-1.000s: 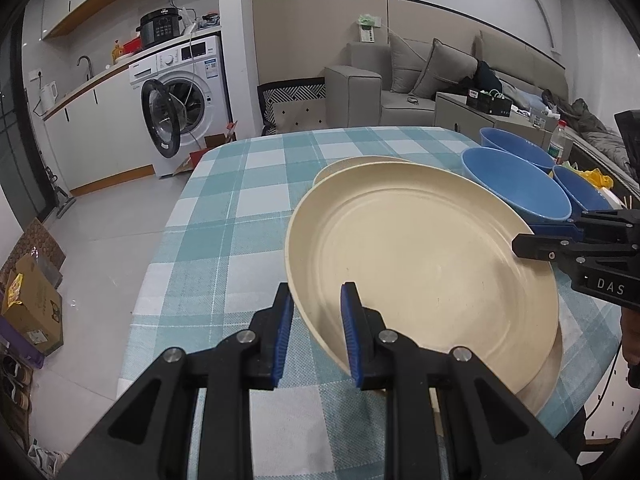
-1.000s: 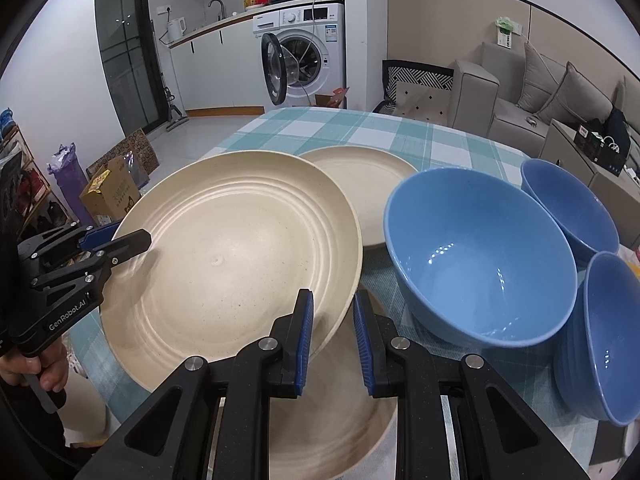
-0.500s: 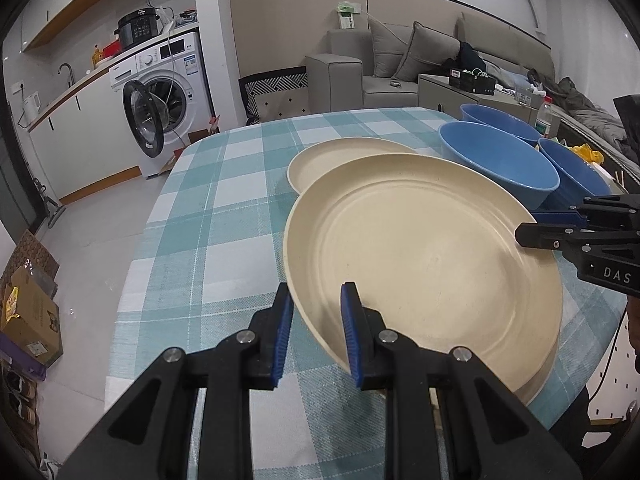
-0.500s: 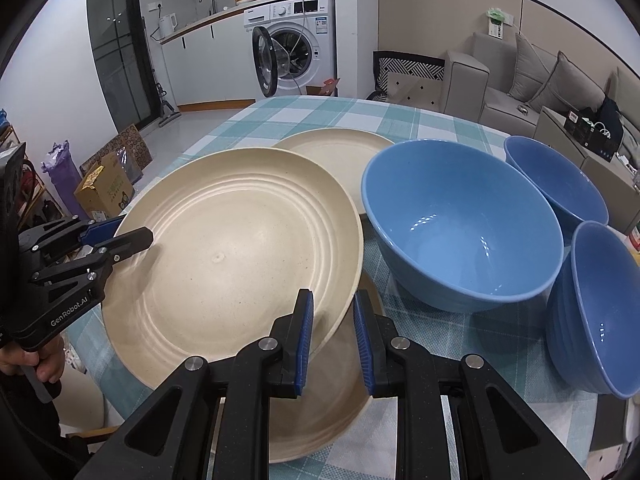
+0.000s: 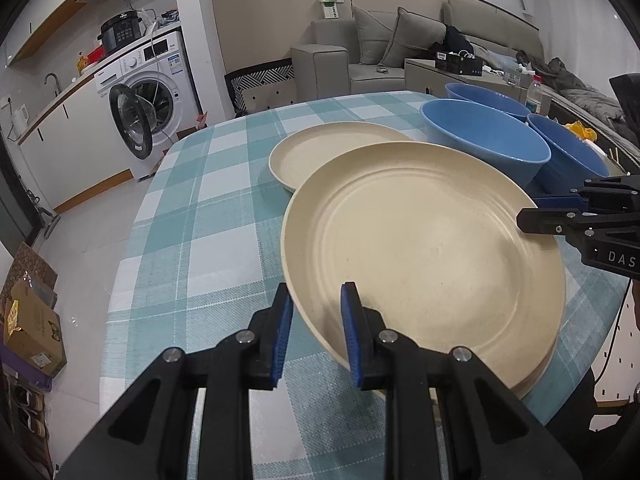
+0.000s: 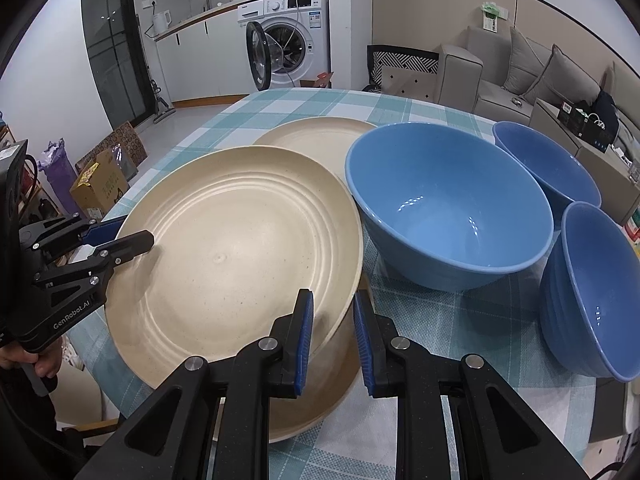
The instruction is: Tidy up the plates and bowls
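Observation:
A large cream plate (image 5: 424, 248) (image 6: 240, 256) hangs tilted just over a second cream plate (image 6: 320, 400) on the checked table (image 5: 192, 216). My left gripper (image 5: 316, 308) is shut on its near rim, and in the right wrist view it grips the plate's left edge. My right gripper (image 6: 332, 316) is shut on the opposite rim, showing at the right edge of the left wrist view. A third cream plate (image 5: 320, 152) lies farther back. Three blue bowls (image 6: 448, 204) (image 6: 548, 160) (image 6: 592, 292) stand to the right of the plates.
The table's left edge (image 5: 132, 240) drops to a tiled floor with cardboard boxes (image 5: 32, 328). A washing machine (image 5: 148, 108) with its door open stands beyond the table, and a grey sofa (image 5: 380, 48) is at the back. A person's hand (image 6: 44, 360) holds the left gripper.
The held plate has sunk closer to the plate beneath it and shifted a little sideways over it. Both grippers keep their grip on its rims.

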`<state>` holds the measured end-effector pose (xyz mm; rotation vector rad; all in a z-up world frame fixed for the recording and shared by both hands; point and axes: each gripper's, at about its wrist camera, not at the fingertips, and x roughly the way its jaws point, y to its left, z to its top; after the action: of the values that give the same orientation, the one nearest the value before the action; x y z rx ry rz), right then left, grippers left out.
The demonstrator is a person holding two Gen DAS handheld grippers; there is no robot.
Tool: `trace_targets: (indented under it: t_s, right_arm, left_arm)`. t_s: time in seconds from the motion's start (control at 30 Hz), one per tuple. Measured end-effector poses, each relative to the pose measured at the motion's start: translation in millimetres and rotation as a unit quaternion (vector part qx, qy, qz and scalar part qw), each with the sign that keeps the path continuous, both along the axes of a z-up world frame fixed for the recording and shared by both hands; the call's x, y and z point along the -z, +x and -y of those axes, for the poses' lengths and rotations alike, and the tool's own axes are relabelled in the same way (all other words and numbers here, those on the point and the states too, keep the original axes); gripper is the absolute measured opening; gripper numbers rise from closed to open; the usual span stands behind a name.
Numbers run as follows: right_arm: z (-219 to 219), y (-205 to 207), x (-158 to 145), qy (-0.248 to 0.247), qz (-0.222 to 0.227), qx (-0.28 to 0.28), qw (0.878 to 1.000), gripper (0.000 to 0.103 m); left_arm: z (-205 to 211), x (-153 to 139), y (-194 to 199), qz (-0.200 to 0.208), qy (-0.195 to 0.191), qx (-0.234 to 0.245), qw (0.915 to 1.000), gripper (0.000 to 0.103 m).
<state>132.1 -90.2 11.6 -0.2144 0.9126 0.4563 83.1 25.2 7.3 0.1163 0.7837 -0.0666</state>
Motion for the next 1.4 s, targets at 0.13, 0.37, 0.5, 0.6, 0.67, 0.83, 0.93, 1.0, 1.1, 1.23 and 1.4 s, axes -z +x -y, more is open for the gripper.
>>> trace_targets:
  t_s: [0.13, 0.37, 0.5, 0.6, 0.67, 0.83, 0.93, 1.0, 1.1, 1.23, 1.4]
  right_arm:
    - [2.5, -2.7, 1.0, -0.003, -0.001, 0.001, 1.000, 0.021]
    - [5.6, -5.3, 3.1, -0.007, -0.004, 0.005, 1.000, 0.021]
    - [8.6, -10.1, 4.6, -0.009, -0.005, 0.005, 1.000, 0.021]
    - [8.7, -11.4, 5.1, -0.008, -0.005, 0.003, 1.000, 0.021]
    - [8.3, -13.1, 6.2, -0.009, -0.005, 0.001, 1.000, 0.021]
    - [7.4, -13.7, 10.3, -0.013, -0.007, 0.000, 1.000, 0.021]
    - [8.7, -13.6, 13.0, -0.015, -0.011, 0.001, 1.000, 0.021]
    - [10.6, -13.4, 14.5, -0.015, -0.013, 0.003, 1.000, 0.021]
    - [12.2, -12.3, 15.2, -0.016, -0.015, 0.006, 1.000, 0.021]
    - [12.5, -11.6, 17.5, -0.019, -0.018, 0.010, 1.000, 0.021]
    - [11.3, -12.6, 20.8, -0.023, -0.023, 0.009, 0.999, 0.022]
  left_arm:
    - [2.5, 1.8, -1.0, -0.004, 0.005, 0.007, 1.0000, 0.022]
    - [7.9, 4.0, -2.7, -0.010, 0.012, 0.014, 0.9998, 0.022]
    - [9.4, 5.4, -4.5, -0.011, 0.017, 0.017, 0.9996, 0.022]
    - [7.9, 9.8, -6.9, -0.018, 0.013, 0.018, 0.9996, 0.022]
    - [8.1, 13.3, -9.5, -0.022, 0.014, 0.017, 0.9995, 0.022]
    - [9.1, 16.1, -11.6, -0.025, 0.016, 0.014, 0.9994, 0.022]
    - [10.4, 15.6, -12.3, -0.025, 0.017, 0.016, 0.9994, 0.022]
    - [12.3, 16.1, -12.7, -0.026, 0.018, 0.018, 0.9993, 0.023]
    - [15.1, 16.8, -12.7, -0.027, 0.022, 0.021, 0.9992, 0.023]
    - [19.1, 18.4, -13.0, -0.029, 0.029, 0.022, 0.9989, 0.023]
    - [20.4, 19.2, -12.3, -0.033, 0.034, 0.024, 0.9986, 0.024]
